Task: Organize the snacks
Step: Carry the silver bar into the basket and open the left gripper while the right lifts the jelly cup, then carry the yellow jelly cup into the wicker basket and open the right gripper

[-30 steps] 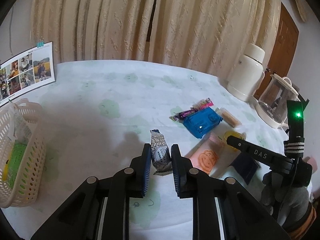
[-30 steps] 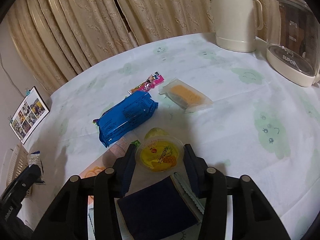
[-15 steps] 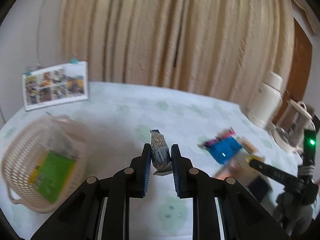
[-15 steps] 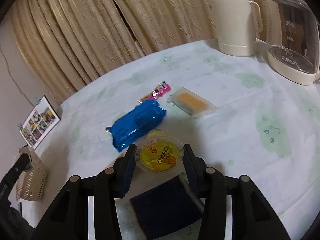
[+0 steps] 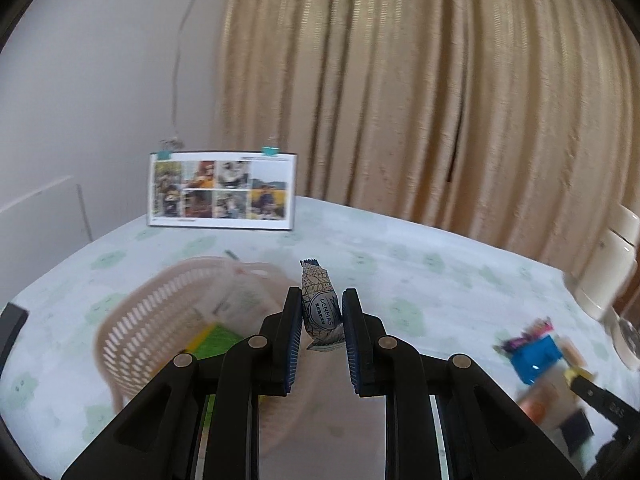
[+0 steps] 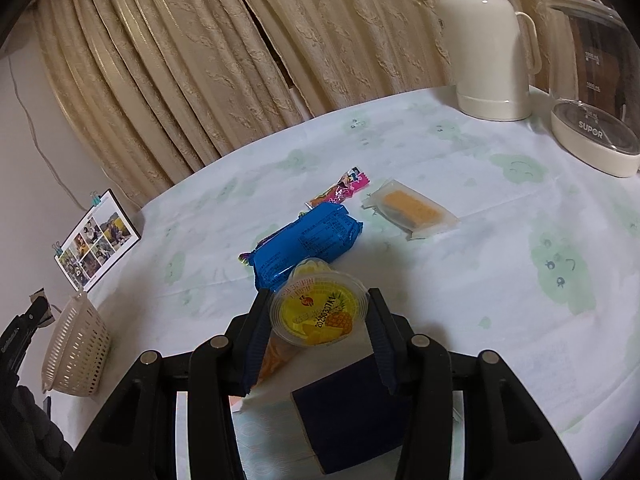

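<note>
The left gripper (image 5: 321,322) pinches a patterned snack bar (image 5: 320,310) upright, above the cream basket (image 5: 160,320). The right gripper (image 6: 318,320) clasps a pineapple jelly cup (image 6: 318,312) off the table (image 6: 460,280); just beyond lies a blue packet (image 6: 306,240).

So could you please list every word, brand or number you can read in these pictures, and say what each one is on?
"DENMAS": grey patterned snack packet clamped in the left gripper; the small line above it is unreadable.
"20250307A1": yellow pineapple jelly cup lid in the right gripper.
"SUPOR": base of the clear glass kettle; its volume marks are too small.
Blue snack packet: print too small.
</note>
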`<state>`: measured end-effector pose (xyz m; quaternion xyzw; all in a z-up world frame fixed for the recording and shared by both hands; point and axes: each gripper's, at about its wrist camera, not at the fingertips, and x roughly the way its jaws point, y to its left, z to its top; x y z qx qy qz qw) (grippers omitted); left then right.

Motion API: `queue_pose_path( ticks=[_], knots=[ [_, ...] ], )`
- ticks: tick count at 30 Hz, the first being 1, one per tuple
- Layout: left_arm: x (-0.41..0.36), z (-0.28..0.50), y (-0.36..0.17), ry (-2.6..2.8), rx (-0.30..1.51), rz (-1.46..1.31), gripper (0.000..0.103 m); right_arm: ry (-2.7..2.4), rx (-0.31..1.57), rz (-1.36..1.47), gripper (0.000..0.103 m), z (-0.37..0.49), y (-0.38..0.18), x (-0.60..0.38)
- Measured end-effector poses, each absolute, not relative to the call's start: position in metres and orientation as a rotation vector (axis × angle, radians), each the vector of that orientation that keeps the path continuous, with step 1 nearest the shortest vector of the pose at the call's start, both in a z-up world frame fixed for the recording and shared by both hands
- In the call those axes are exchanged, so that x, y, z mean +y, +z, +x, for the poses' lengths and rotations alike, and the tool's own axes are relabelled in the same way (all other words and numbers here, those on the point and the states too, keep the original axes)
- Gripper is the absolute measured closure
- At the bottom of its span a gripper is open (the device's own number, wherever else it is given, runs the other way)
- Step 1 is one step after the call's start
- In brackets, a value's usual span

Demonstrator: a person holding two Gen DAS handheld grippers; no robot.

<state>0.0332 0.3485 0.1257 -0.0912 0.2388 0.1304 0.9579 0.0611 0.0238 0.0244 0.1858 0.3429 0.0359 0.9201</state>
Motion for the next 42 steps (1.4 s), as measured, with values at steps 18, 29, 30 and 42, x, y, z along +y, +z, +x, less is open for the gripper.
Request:
queue_pose_path(
  ticks=[18,29,30,42],
  knots=[
    [0.392,0.023,0.122,0.478,0.453,-0.306,0.029,0.114,0.682,0.368,0.06,0.055,0.028,0.035],
    [0.4,0.018,0.125,0.499,0.433,-0.333,0.029,0.282,0.646,0.317,0.06,0.056,0.063,0.097],
    [0.4,0.017,0.125,0.501,0.43,-0.334,0.029,0.295,0.643,0.314,0.06,0.057,0.066,0.102],
    [0.426,0.003,0.128,0.547,0.397,-0.378,0.029,0.501,0.627,0.244,0.06,0.057,0.097,0.199]
  ],
)
